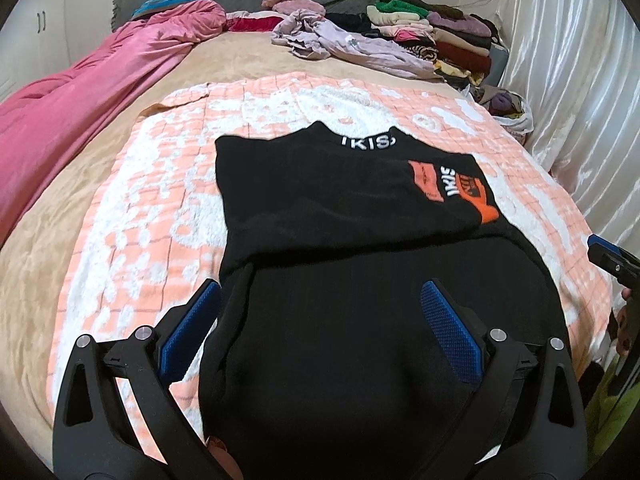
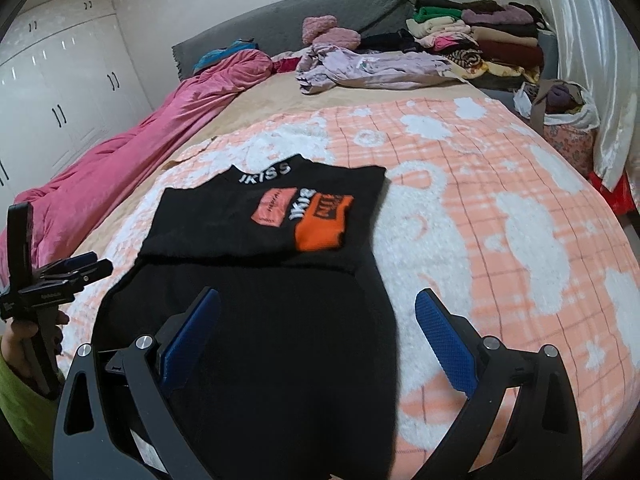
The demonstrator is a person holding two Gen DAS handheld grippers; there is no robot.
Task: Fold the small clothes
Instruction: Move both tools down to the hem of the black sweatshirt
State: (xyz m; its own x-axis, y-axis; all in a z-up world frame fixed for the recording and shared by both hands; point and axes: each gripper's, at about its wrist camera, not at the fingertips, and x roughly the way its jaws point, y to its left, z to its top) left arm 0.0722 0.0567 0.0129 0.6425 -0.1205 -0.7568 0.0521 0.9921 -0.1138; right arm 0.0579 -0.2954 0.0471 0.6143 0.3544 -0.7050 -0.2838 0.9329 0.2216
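A black top (image 1: 340,208) with an orange print and white "IKISS" lettering lies flat on the orange-and-white blanket (image 1: 160,208), collar at the far end. Its sides are folded in, and a crosswise edge runs across its middle. My left gripper (image 1: 320,300) is open over the near left part of the top, one finger off its left edge. In the right wrist view, the same black top (image 2: 224,232) lies ahead, and my right gripper (image 2: 318,308) is open over its near right edge. Neither gripper holds anything. The left gripper (image 2: 88,266) also shows side-on, held by a hand.
A pink quilt (image 1: 80,92) runs along the bed's left side. Crumpled lilac clothes (image 1: 352,44) and a stack of folded clothes (image 1: 440,36) sit near the grey headboard. A filled bag (image 2: 568,112) and shiny curtain (image 1: 580,80) are at the right; a white wardrobe (image 2: 60,80) is at the left.
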